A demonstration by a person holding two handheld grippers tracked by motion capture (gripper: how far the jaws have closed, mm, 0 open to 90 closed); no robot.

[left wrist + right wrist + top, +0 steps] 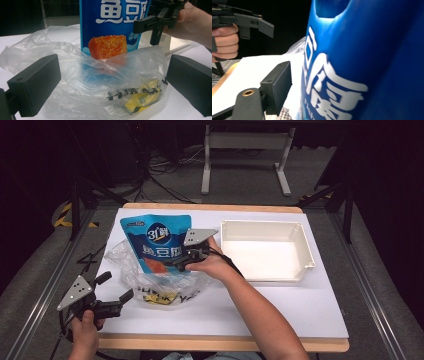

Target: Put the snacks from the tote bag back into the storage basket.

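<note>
- The white table (280,305) carried everything, its wooden edge showing at the near and far sides.
- A shallow white plastic tray (306,251) sat on the table's right half, well apart from the bag.
- A clear plastic bag (120,257) lay crumpled on the left half, with black lettering and something yellow at its near end; in the left gripper view it spread across the foreground (75,82).
- A blue snack pouch (156,242) with white characters and an orange block pictured on it stood upright, its lower part sunk inside the bag's open mouth (110,30).
- The right gripper (181,261) was at the pouch's right edge. Its view showed one black jaw just beside the blue face (352,65), with a gap between; the other jaw was hidden, so I could not tell whether the pouch was pinched.
- The left gripper (116,287) hung near the table's front-left corner, jaws spread wide and holding nothing, pointing at the bag.
</note>
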